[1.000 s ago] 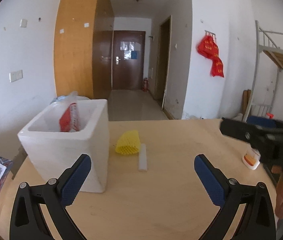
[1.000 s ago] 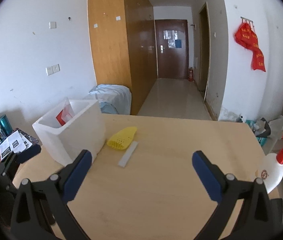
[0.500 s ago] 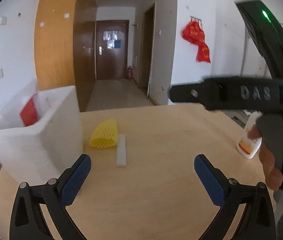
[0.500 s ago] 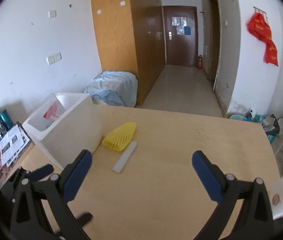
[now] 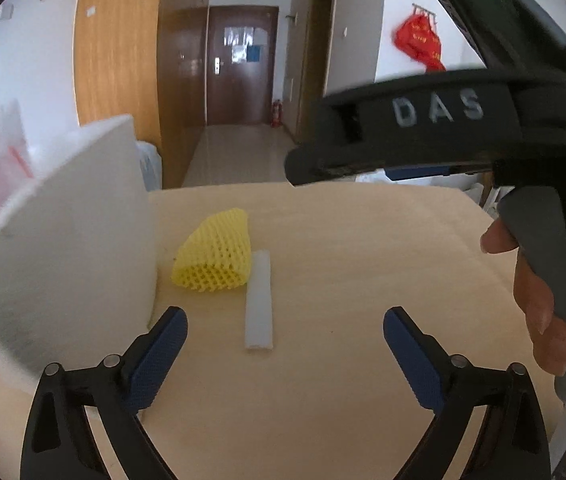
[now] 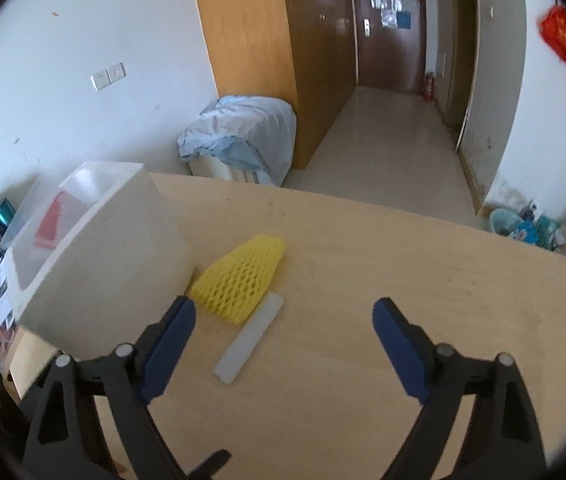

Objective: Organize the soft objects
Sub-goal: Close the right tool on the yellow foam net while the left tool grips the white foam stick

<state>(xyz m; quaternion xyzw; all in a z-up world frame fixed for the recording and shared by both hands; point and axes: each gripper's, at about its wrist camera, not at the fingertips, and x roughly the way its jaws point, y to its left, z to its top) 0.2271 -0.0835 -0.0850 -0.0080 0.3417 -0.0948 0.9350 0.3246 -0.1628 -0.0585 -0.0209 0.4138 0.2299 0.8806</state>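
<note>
Both the left gripper (image 5: 283, 344) and the right gripper (image 6: 283, 336) are wide apart and empty, and the white foam strip (image 5: 259, 299) lies straight ahead of the left one, lengthwise away from it, touching the yellow foam net (image 5: 214, 256) beside the white box (image 5: 63, 240) near the table's (image 5: 363, 260) left edge.

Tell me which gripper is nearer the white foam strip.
Too close to call: the left gripper and right gripper each hover open just short of the strip, neither touching.

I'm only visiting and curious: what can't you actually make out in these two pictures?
- White foam box: its inside, hidden by its near wall in the left wrist view.
- Red-and-white packet in it: blurred in both views.
- Far right of table: covered by the right hand-held gripper's body in the left wrist view.
</note>
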